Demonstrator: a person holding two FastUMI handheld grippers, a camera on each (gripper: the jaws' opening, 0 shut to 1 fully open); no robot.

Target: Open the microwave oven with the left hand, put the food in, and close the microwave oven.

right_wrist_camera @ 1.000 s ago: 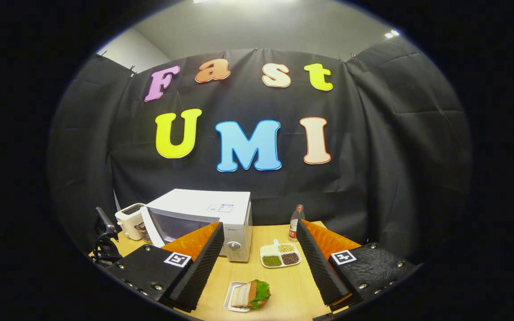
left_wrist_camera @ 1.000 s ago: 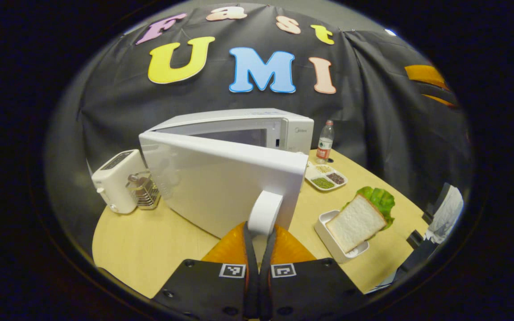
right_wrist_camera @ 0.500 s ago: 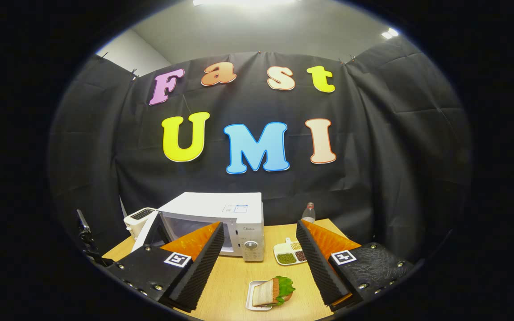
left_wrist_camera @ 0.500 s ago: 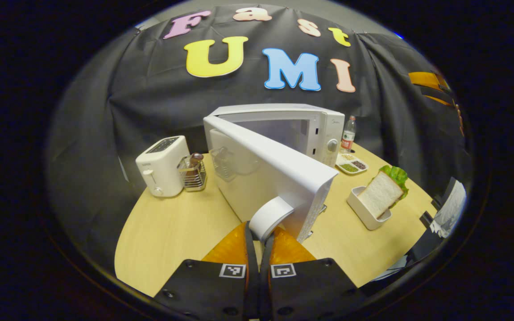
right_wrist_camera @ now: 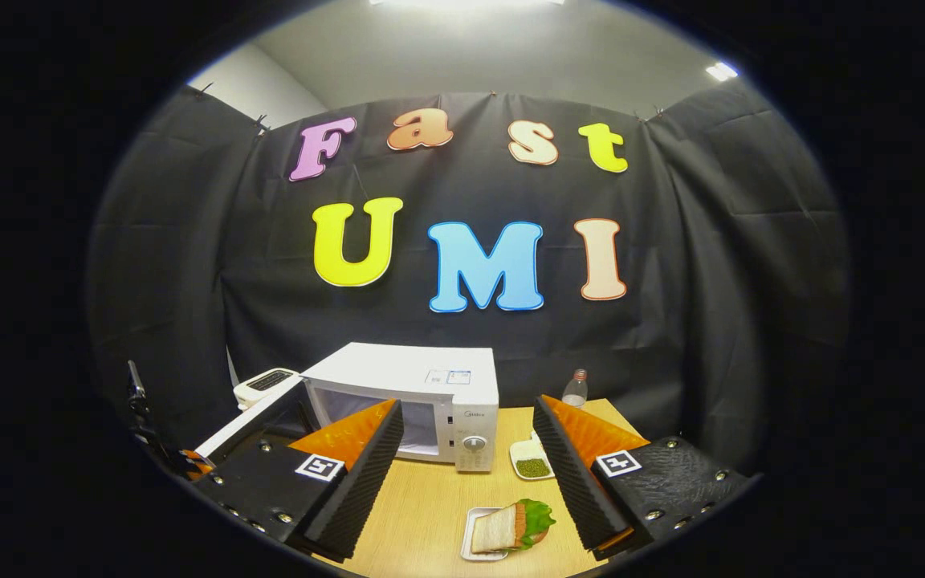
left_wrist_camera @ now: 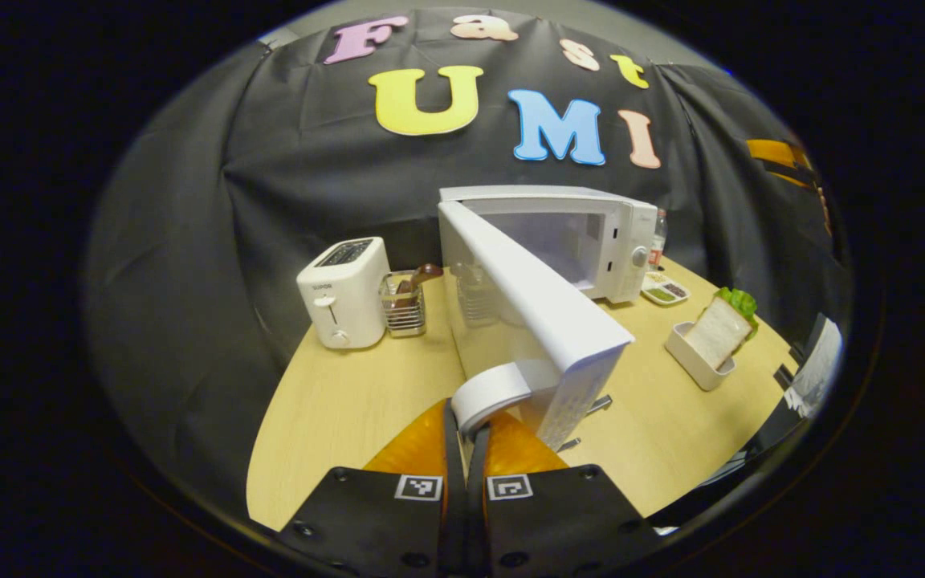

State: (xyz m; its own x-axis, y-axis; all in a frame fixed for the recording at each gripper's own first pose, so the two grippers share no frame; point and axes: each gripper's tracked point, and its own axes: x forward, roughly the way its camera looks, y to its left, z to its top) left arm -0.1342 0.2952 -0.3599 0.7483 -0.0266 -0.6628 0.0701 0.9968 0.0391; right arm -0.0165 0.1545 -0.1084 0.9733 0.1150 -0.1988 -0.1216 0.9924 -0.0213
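The left gripper (left_wrist_camera: 466, 429) has its fingers closed on the white handle (left_wrist_camera: 488, 391) at the free edge of the microwave door (left_wrist_camera: 539, 309), which stands swung well out from the microwave (left_wrist_camera: 583, 233), so the cavity is exposed. The main risk, as I judge it, is that the pull runs past the hinge's limit: the light microwave could then slide or twist on the table (left_wrist_camera: 350, 409) toward the toaster (left_wrist_camera: 344, 291) and the small wire rack (left_wrist_camera: 404, 303) just beside it. A second risk is the fingers slipping off the rounded handle, since they pinch it only near its lower end, which would let the door swing loose. The food, a sandwich (right_wrist_camera: 513, 524) of bread and lettuce in a small white tray (right_wrist_camera: 470, 536), sits on the table in front of the microwave, to the right of the open door and well apart from it; a careless reach could tip the bread out of the shallow tray or knock the divided dish (right_wrist_camera: 532, 468) of beans and the bottle (right_wrist_camera: 574, 389) behind it. The left gripper reaches forward and slightly down along the door's outer face. The right gripper (right_wrist_camera: 469, 474) hovers above the table with its fingers spread wide and empty, aimed over the sandwich toward the microwave front.
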